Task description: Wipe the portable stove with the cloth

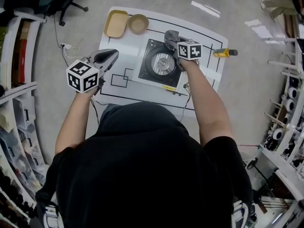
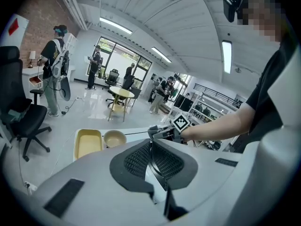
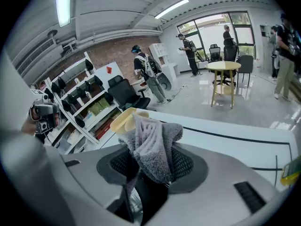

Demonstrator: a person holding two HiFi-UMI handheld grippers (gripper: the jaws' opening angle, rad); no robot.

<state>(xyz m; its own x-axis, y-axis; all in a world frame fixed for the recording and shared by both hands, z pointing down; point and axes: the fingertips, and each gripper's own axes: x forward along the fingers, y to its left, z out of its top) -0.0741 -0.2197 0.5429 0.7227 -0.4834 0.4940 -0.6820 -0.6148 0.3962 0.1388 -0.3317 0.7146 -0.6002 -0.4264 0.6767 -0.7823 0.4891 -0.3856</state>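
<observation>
Clamping a bunched grey cloth [image 3: 151, 142], the jaws of the right gripper [image 3: 150, 171] are closed on its lower folds, and the rest of it stands up in a crumpled tuft past the jaw tips. Directly beneath those jaws sits the portable stove [image 1: 159, 64], a square black body with a round shiny burner ring in the middle; whether the cloth touches it cannot be told. The cloth is fluffy terry, pale grey with a faint lilac cast. The left gripper [image 2: 153, 157] hangs off to the side of the stove, its jaws pressed together with nothing between them. Beyond both pairs of jaws a yellow tray [image 1: 116, 23] and a tan bowl [image 1: 138, 23] rest side by side on the white tabletop [image 1: 130, 49], which is marked with black lines. Around it are a grey floor [image 1: 47, 103], shelving [image 1: 19, 70], an office chair [image 2: 19, 112] and several standing people [image 2: 54, 55]
</observation>
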